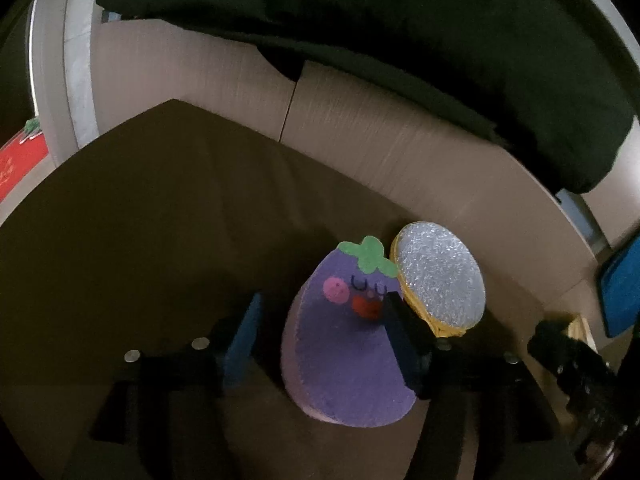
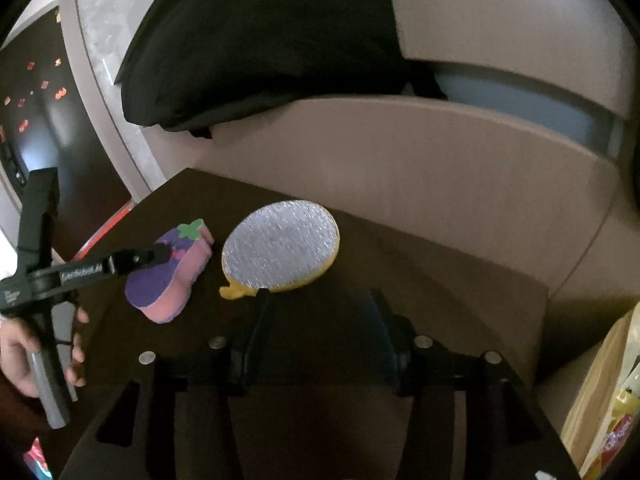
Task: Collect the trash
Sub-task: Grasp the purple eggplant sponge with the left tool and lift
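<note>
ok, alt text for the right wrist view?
An eggplant-shaped sponge and a round silver-faced yellow sponge lie apart on a dark brown table. The left hand-held gripper reaches over the eggplant; the right hand-held gripper is open, empty.

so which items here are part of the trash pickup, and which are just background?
Job:
- eggplant sponge, between the open left gripper fingers
- silver-and-yellow round sponge, in front of the open right gripper

Background:
- black cloth
- brown table
- beige sofa back

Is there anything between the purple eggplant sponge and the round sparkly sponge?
No. In the right wrist view only a narrow strip of bare brown table separates the eggplant sponge from the sparkly sponge. The left wrist view makes them look touching.
</note>
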`<state>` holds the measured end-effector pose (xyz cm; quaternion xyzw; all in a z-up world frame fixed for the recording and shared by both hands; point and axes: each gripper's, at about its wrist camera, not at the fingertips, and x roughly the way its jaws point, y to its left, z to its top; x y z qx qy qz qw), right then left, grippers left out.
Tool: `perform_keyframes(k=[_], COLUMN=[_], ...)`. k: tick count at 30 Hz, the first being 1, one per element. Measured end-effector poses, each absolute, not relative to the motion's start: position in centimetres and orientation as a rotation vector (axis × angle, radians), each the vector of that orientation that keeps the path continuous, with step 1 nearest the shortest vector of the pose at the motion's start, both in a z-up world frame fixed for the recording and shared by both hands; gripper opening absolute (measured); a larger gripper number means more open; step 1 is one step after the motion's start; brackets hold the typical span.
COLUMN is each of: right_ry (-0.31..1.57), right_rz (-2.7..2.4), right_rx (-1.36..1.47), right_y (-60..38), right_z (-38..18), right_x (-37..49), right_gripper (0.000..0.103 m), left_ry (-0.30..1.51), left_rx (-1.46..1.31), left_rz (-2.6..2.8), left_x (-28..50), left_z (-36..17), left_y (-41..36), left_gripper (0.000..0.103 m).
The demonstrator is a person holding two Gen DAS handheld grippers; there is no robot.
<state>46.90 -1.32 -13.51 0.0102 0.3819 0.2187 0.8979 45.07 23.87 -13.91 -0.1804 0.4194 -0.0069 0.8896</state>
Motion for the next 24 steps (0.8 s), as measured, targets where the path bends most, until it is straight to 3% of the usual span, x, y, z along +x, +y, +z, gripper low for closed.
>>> perform_keyframes(k=[8,16,19,24], right_ry=[0.798,0.802,0.807,0.839], right_rz=[0.468,0.493,0.506,0.521], right_rx=[0.056,0.08,0.08,0.08], right_y=[-2.4,-2.7,-1.9,0.4], right_z=[-14.5,-14.7,-14.5,-14.7], right_x=[46.5,46.2,46.9,49.7], right_gripper=[0.046,0.047,0.054,0.055], left_ry=[0.958,0.885,0.847,0.783], left_rx=[-0.457,-0.383,-0.362,-0.307], left_rz=[-0.028,-0.012,-0.027,-0.002], left_x=[46.2,44.3,42.8,40.1], left_z=[-14.4,-11.7,-11.0,-9.7], left_y=[23.7,22.6,22.5,23.3], left_gripper=[0.07,0.037,0.034,0.033])
